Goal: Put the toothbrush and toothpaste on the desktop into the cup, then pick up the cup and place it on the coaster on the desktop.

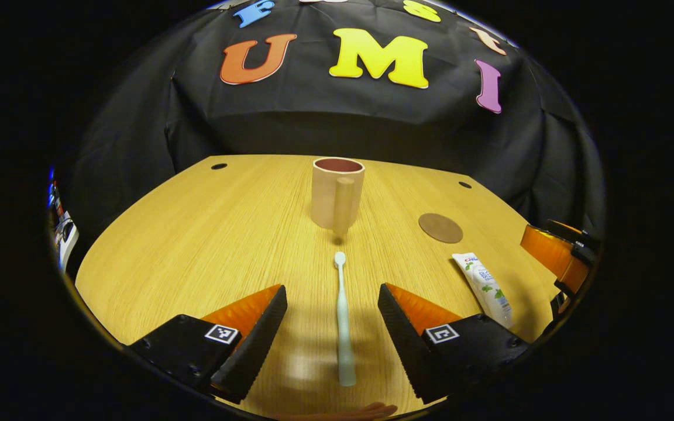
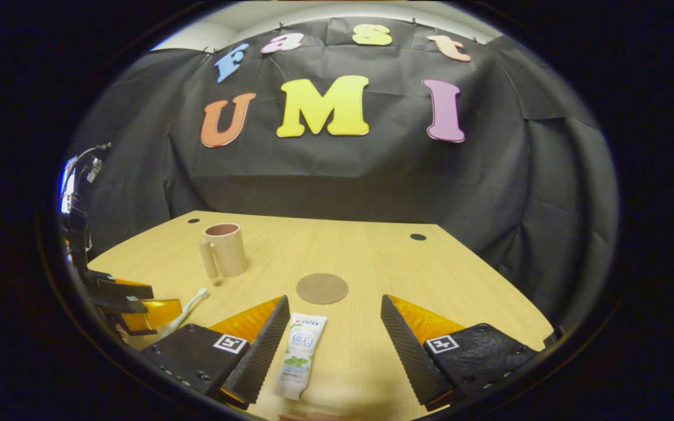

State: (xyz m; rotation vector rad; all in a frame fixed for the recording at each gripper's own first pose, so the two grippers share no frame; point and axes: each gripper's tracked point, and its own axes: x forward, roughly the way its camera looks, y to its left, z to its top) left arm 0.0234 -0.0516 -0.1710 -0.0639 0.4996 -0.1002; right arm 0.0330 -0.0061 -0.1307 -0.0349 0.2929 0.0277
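- Left gripper view: left gripper point(image 1: 332, 318) spread wide, grasping nothing; toothbrush point(image 1: 343, 327) lies flat on the tabletop point(image 1: 196, 245) between the fingers, touching neither, head toward the cup point(image 1: 337, 193); cup upright toward the far edge, handle facing the camera, nothing seen inside.
- Same view: coaster point(image 1: 440, 228) bare, right of the cup and apart from it; toothpaste point(image 1: 483, 286) flat near the right edge, with the right gripper point(image 1: 559, 257) just beyond it.
- Right gripper view: right gripper point(image 2: 332, 333) also spread, holding nothing; toothpaste point(image 2: 301, 354) lies between its fingers, close beside the left one; contact cannot be told; coaster point(image 2: 322, 288) just ahead, cup point(image 2: 224, 250) toward the far left corner.
- Judged step: first pickup, nothing yet in the cup; both tools lined up over their items.
- Next move calls for lowering and closing across the thin toothbrush handle, then tilting it upright over the rim; the tube wants centring before a squeeze.
- View differences: the left gripper view shows the whole toothbrush; in the right gripper view its head point(image 2: 199, 294) pokes out past the left gripper point(image 2: 132, 304); the tube's printed face reads clearly there.
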